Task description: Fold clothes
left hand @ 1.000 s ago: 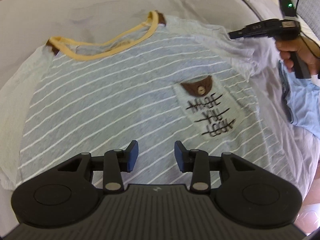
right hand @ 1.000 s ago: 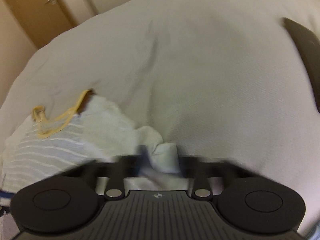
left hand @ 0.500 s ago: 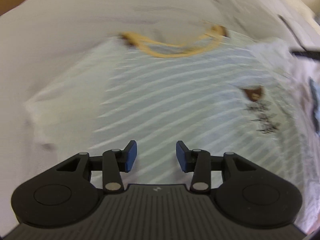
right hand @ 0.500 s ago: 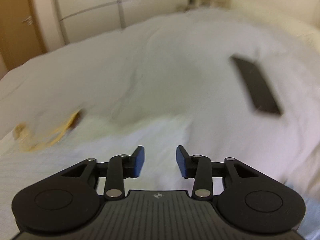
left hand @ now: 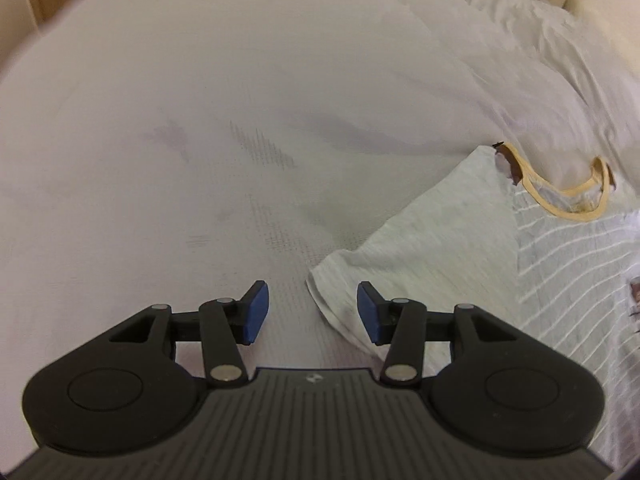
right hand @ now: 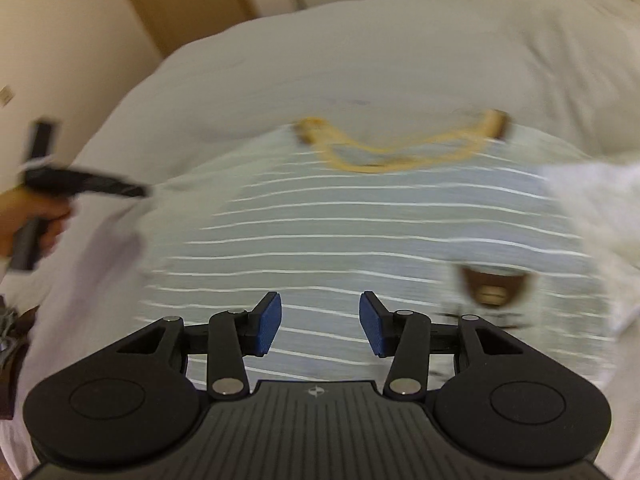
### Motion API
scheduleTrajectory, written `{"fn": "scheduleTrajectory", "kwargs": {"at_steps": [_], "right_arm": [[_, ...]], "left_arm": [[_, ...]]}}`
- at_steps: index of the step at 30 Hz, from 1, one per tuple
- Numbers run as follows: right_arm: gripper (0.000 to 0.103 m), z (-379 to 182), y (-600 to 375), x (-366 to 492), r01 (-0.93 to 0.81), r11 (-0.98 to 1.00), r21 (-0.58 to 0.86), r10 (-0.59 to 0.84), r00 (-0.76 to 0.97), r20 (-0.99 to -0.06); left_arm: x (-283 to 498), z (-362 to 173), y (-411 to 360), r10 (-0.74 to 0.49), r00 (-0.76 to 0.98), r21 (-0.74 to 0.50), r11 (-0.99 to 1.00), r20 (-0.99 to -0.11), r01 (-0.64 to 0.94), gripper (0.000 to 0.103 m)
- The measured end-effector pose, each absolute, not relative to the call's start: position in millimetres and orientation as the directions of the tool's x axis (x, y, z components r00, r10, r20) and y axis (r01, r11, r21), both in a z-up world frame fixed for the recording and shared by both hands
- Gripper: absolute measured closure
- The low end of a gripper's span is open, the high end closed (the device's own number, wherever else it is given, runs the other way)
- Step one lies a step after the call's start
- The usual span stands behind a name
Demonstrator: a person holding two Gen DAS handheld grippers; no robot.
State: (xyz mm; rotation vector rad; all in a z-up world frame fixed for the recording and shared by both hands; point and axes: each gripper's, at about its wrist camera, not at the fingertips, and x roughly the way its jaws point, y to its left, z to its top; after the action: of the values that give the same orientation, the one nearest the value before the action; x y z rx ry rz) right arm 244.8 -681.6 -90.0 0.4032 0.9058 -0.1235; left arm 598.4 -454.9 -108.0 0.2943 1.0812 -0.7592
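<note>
I had the striped T-shirt (right hand: 360, 232) lying face up and spread on the bed (left hand: 200, 120), its yellow neckline (right hand: 400, 152) toward the top of the right wrist frame and its little chest pocket (right hand: 492, 284) at the lower right. That layout suited folding: the body lay flat, with the plain sleeve (left hand: 420, 248) stretched out to the side, its cuff at the lower middle of the left wrist frame.

My left tongs (left hand: 312, 312) were released, blue pads wide apart and holding nothing, hovering just in front of that cuff; I judged they were lined up to take the sleeve edge. My right tongs (right hand: 320, 328) were likewise parted and empty, poised over the lower stripes of the shirt near the frame's bottom centre. In the right wrist view, the other hand (right hand: 36, 220) showed at the left edge, gripping its handle beside the shirt's shoulder.

I saw no basket, drawer or other container in either view. The right view was blurred, so finer creases were beyond me.
</note>
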Motion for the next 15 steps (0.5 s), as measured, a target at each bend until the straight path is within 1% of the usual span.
{"fn": "scheduleTrajectory", "kwargs": {"at_steps": [1, 3, 4, 6, 9, 11, 13, 14, 15], "right_arm": [[0.055, -90.0, -662.0, 251.2, 0.245, 0.931, 0.271, 0.068, 0.613, -0.788], [0.055, -92.2, -624.1, 267.4, 0.183, 0.956, 0.229, 0.075, 0.601, -0.796], [0.055, -95.5, -608.6, 277.5, 0.149, 0.968, 0.201, 0.073, 0.598, -0.798], [0.054, -102.3, -577.6, 297.7, 0.08, 0.986, 0.145, 0.069, 0.594, -0.801], [0.053, -112.4, -531.2, 328.0, -0.025, 0.998, 0.058, 0.062, 0.589, -0.806], [0.054, -118.0, -502.6, 346.0, -0.097, 0.995, -0.026, 0.036, 0.587, -0.809], [0.054, -125.3, -472.1, 363.4, -0.193, 0.966, -0.171, -0.023, 0.597, -0.802], [0.054, -131.8, -458.8, 369.2, -0.25, 0.935, -0.251, -0.057, 0.593, -0.803], [0.054, -138.3, -445.4, 374.9, -0.306, 0.894, -0.328, -0.092, 0.59, -0.802]], "left_arm": [[609.6, -117.2, -455.0, -0.434, 0.204, -0.188, 0.703, -0.877, 0.686, 0.064], [621.3, -123.5, -456.2, -0.48, 0.152, -0.241, 0.66, -0.864, 0.712, 0.082], [625.3, -124.2, -456.8, -0.5, 0.136, -0.256, 0.636, -0.855, 0.728, 0.103], [633.7, -123.8, -457.1, -0.539, 0.118, -0.278, 0.595, -0.834, 0.754, 0.103], [651.1, -108.2, -442.5, -0.577, 0.229, -0.256, 0.637, -0.784, 0.727, 0.103], [656.7, -99.5, -429.9, -0.566, 0.309, -0.237, 0.692, -0.764, 0.682, 0.103], [657.7, -93.8, -410.7, -0.582, 0.327, -0.277, 0.715, -0.745, 0.642, 0.09], [655.1, -91.6, -401.3, -0.591, 0.322, -0.294, 0.714, -0.739, 0.636, 0.08], [651.7, -89.8, -392.1, -0.599, 0.317, -0.308, 0.712, -0.735, 0.631, 0.077]]}}
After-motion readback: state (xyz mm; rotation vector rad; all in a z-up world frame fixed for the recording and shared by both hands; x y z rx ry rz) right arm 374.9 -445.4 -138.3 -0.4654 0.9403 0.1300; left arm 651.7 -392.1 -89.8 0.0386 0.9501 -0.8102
